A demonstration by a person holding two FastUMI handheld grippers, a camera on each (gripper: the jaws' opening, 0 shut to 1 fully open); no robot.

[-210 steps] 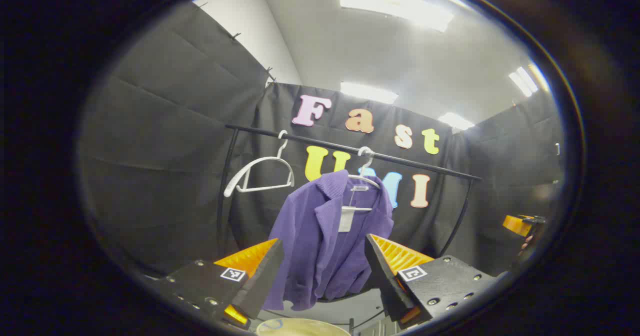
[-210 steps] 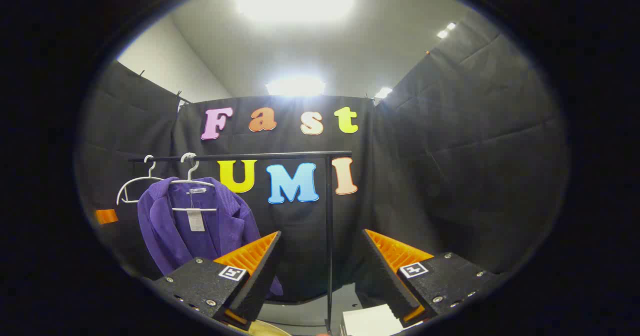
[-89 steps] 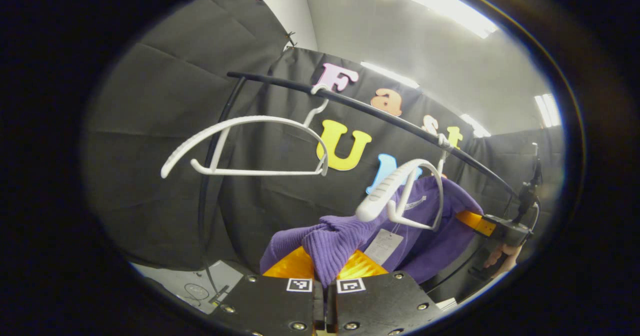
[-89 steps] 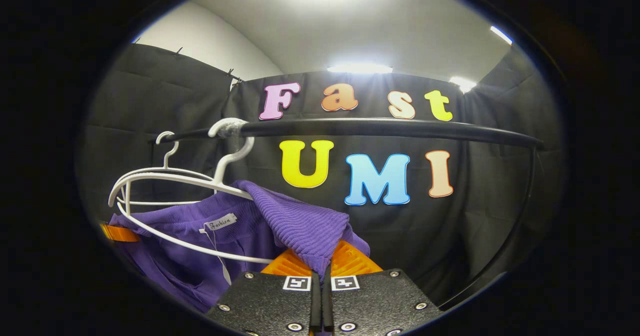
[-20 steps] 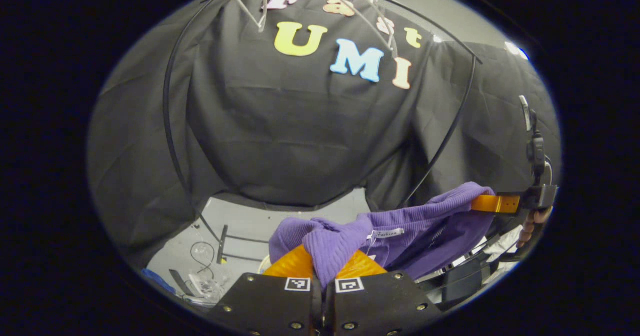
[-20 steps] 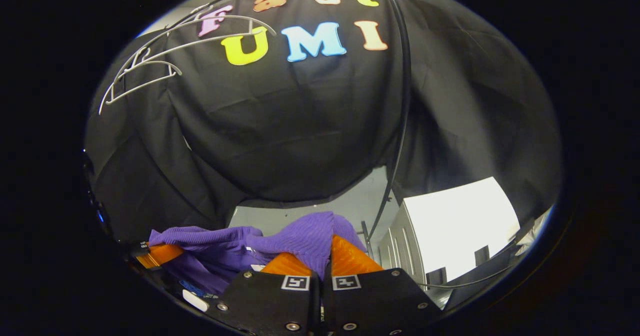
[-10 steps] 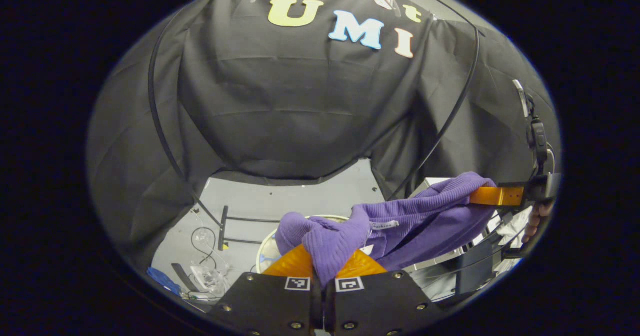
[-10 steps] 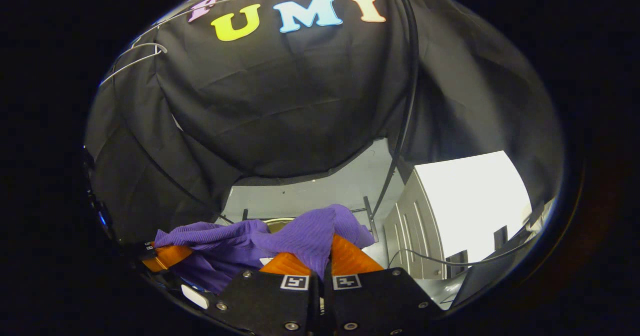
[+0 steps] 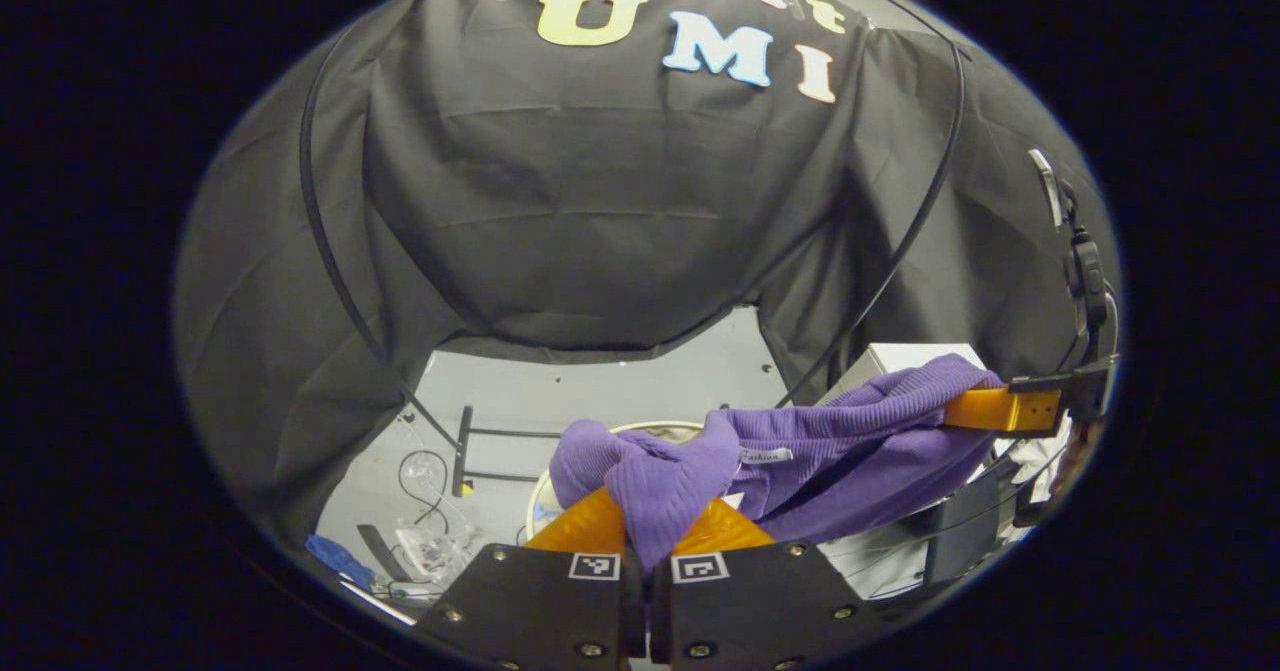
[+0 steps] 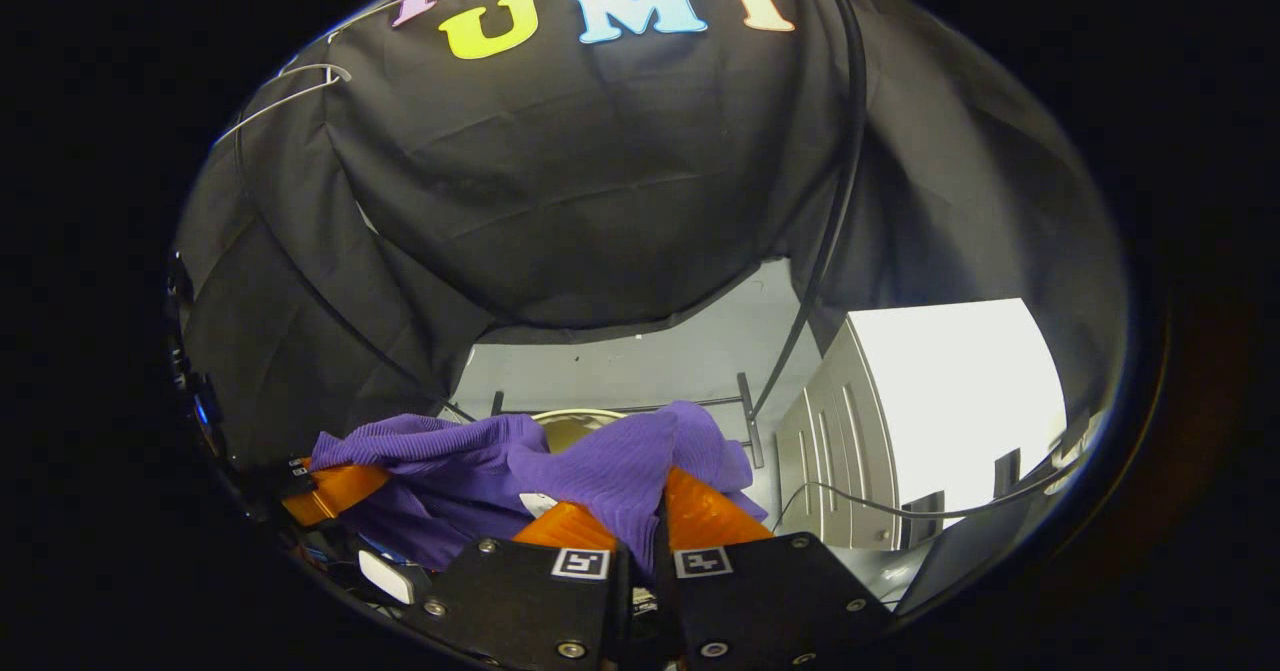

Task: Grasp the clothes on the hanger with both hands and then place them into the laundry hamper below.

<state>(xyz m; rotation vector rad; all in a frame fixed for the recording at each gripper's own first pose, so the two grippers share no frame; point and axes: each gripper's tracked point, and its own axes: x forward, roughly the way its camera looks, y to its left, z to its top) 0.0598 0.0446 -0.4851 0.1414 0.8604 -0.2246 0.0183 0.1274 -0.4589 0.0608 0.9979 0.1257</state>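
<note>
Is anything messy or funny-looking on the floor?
Yes. In the left gripper view a loose tangle of cables and a crumpled clear bag lie on the floor, left of the hamper. Otherwise nothing looks wrong: both the left gripper and right gripper pinch the purple jacket above it.

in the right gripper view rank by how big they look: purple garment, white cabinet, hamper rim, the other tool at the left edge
1. White cabinet, though the purple garment looks close in spread; the garment is nearest the camera, so this order is unsure.
2. Purple garment.
3. Other tool.
4. Hamper rim, mostly hidden behind the garment.
</note>
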